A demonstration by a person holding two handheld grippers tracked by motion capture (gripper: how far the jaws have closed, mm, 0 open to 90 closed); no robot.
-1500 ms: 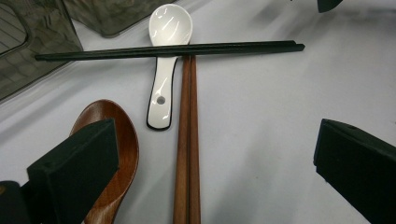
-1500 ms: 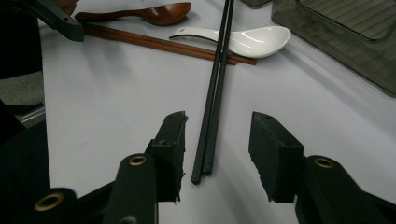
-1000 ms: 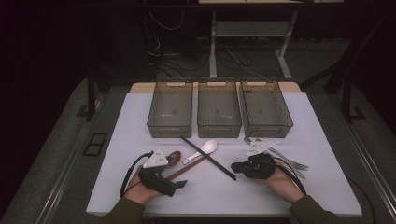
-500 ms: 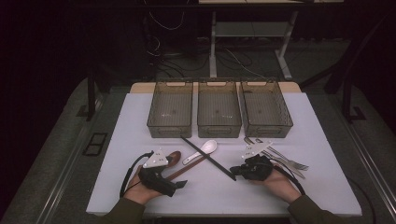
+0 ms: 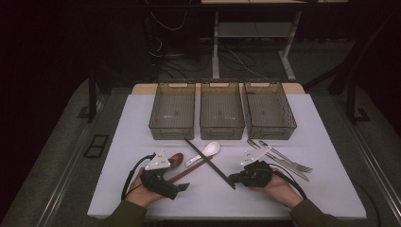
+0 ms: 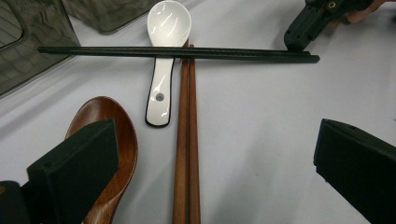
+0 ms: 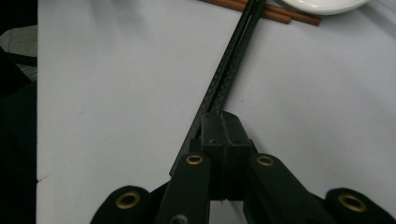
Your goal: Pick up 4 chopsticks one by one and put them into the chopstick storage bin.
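Where jaws close, black chopsticks [image 7: 229,70] end hidden.

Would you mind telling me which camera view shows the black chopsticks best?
The left gripper view: the black chopsticks run full length across the white spoon and brown chopsticks. The right gripper view shows the right tongs shut on their near end. The high view shows them small and diagonal.
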